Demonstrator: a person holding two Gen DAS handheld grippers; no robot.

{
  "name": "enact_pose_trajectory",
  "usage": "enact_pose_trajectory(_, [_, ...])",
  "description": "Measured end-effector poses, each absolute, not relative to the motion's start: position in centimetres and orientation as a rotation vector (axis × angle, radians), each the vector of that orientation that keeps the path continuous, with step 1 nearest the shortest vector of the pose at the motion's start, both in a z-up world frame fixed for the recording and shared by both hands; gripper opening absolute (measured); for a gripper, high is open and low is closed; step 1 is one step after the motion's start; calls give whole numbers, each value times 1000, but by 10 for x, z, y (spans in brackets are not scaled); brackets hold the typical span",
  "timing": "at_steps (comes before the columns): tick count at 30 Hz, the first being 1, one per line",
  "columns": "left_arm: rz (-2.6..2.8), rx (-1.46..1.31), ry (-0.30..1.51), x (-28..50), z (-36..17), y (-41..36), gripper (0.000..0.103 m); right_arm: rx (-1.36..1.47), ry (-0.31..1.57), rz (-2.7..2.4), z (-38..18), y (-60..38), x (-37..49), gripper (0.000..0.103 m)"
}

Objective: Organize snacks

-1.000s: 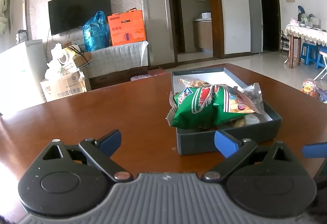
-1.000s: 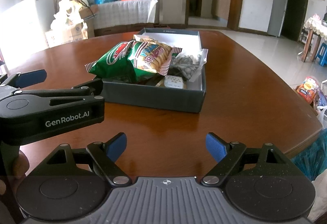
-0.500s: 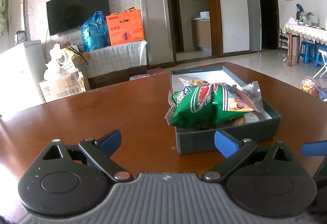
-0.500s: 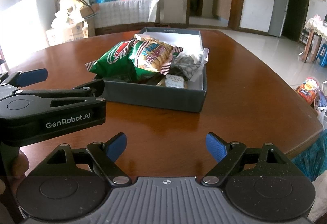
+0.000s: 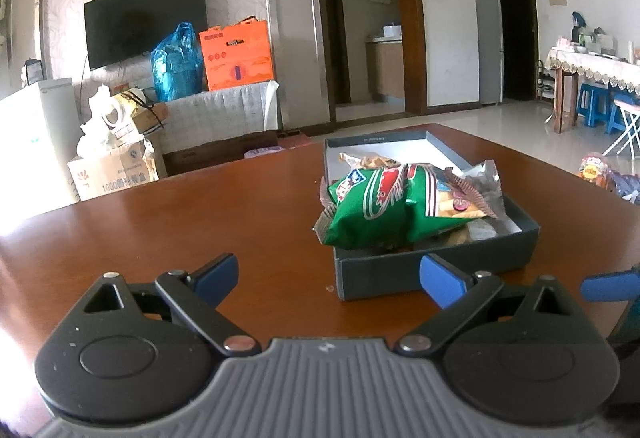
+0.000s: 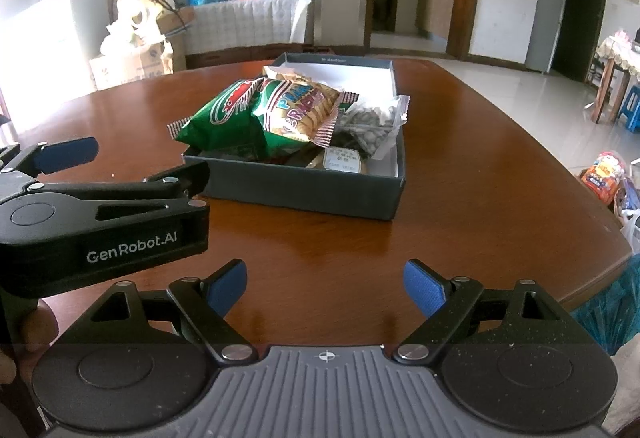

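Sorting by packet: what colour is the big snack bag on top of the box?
Green bag, red-and-white logo; clearest in the right wrist view.

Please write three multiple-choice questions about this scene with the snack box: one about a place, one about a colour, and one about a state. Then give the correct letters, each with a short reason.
1. Where does the green bag lie?
A. on the bare table
B. in the box, on top of the other snacks
C. on the floor

2. What colour are the pads on the right gripper's fingers?
A. blue
B. red
C. white

3. In what state is the left gripper?
A. shut on the green bag
B. shut on nothing
C. open, holding nothing

Answers:
1. B: the bag rests on the pile inside the box, with one end sticking out over the box wall.
2. A: both pads show blue in the right wrist view.
3. C: its fingers stand wide apart above the table, short of the box.
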State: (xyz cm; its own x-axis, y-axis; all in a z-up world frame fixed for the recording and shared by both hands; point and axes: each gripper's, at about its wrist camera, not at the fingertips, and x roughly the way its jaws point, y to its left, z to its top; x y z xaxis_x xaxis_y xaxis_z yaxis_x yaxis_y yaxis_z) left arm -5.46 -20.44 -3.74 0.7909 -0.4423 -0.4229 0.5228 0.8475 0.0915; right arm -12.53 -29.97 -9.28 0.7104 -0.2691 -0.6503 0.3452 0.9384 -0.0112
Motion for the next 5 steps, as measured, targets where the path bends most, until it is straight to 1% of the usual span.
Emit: enact_pose_trajectory(5, [-498, 209, 405, -54, -38, -207, 99, 113, 702, -341, -92, -301, -125, 89])
